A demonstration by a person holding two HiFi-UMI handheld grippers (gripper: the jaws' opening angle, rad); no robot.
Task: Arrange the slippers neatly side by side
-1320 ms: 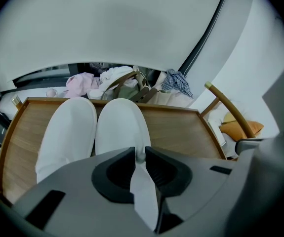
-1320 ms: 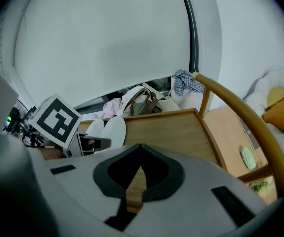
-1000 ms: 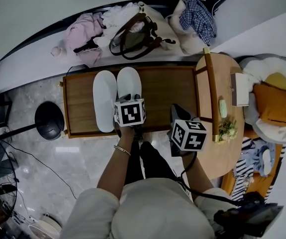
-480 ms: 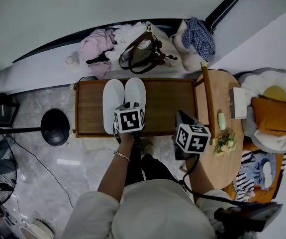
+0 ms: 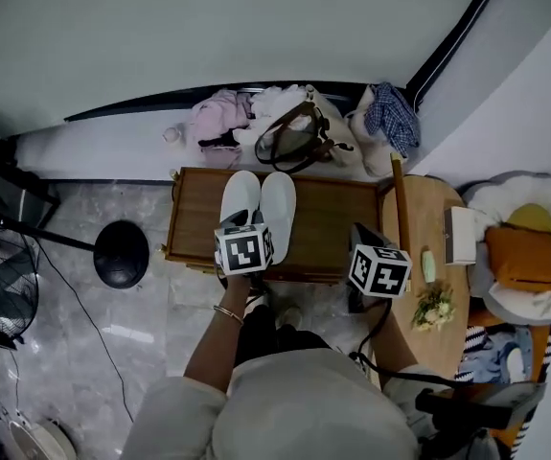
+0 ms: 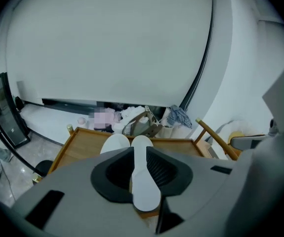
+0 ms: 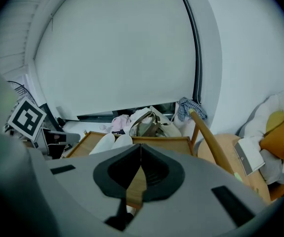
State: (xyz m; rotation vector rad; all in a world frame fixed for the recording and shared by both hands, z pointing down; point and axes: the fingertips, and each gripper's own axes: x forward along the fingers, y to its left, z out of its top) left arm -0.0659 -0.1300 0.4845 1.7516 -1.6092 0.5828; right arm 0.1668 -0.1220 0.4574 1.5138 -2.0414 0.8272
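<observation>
Two white slippers, left point(image 5: 241, 199) and right point(image 5: 277, 201), lie side by side, touching, toes toward the wall, on a low wooden tray table point(image 5: 332, 217). My left gripper point(image 6: 139, 154) hangs above the near end of the right slipper point(image 6: 142, 181); its marker cube point(image 5: 244, 249) sits over the tray's front edge. Its jaws have just been closing and stand a little apart with nothing between them; the slipper shows far below through the gap. My right gripper point(image 7: 141, 149) is to the right, cube point(image 5: 378, 269) off the tray's front right corner, fingertips meeting, empty. Both slippers point(image 7: 113, 142) show ahead of it.
A handbag point(image 5: 299, 142), pink clothing point(image 5: 216, 118) and a plaid cloth point(image 5: 392, 113) are piled behind the tray by the wall. At right stands a round wooden table point(image 5: 440, 266) with a box point(image 5: 460, 235) and flowers point(image 5: 435, 307). A black round base point(image 5: 122, 254) stands on the floor at left.
Both grippers have risen and drawn back toward the person. The left one has come off the right slipper's heel. The slippers lie still together.
</observation>
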